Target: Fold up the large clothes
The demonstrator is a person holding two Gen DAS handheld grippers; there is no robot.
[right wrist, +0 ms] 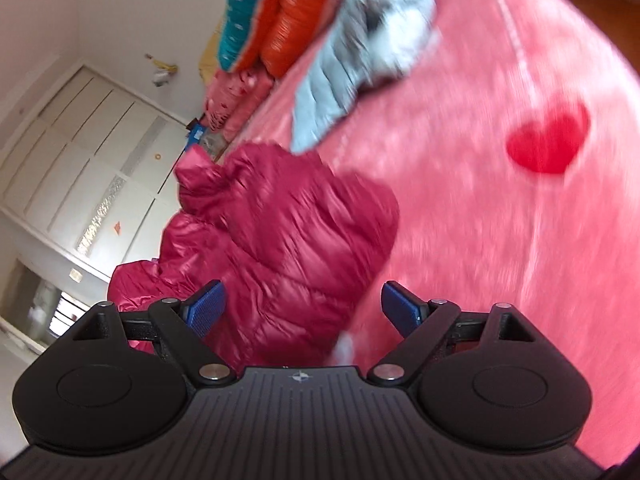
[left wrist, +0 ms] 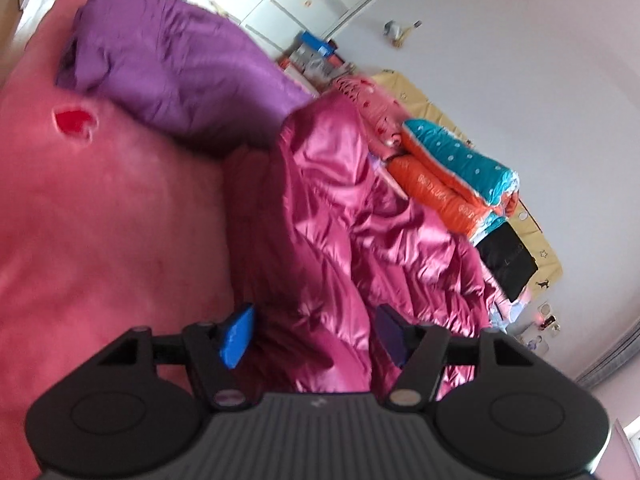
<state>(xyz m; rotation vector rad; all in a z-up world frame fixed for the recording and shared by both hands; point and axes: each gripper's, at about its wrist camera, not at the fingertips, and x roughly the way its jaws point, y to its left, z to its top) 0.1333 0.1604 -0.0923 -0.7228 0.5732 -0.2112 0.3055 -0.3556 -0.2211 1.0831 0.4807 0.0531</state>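
Observation:
A shiny magenta quilted down jacket (left wrist: pixel 352 240) lies crumpled on a pink fleece bedspread (left wrist: pixel 100 220). It also shows in the right wrist view (right wrist: pixel 280 232), bunched near the bed's edge. My left gripper (left wrist: pixel 316 336) is open and empty just above the jacket's near part. My right gripper (right wrist: pixel 302 310) is open and empty, hovering over the jacket's lower edge. The right wrist view is blurred by motion.
A purple garment (left wrist: pixel 168 64) lies folded on the bedspread beyond the jacket. A grey-blue padded garment (right wrist: pixel 360 40) lies further up the bed. Orange and teal quilts (left wrist: pixel 452 176) are stacked against the wall. White wardrobe doors (right wrist: pixel 88 160) stand beside the bed.

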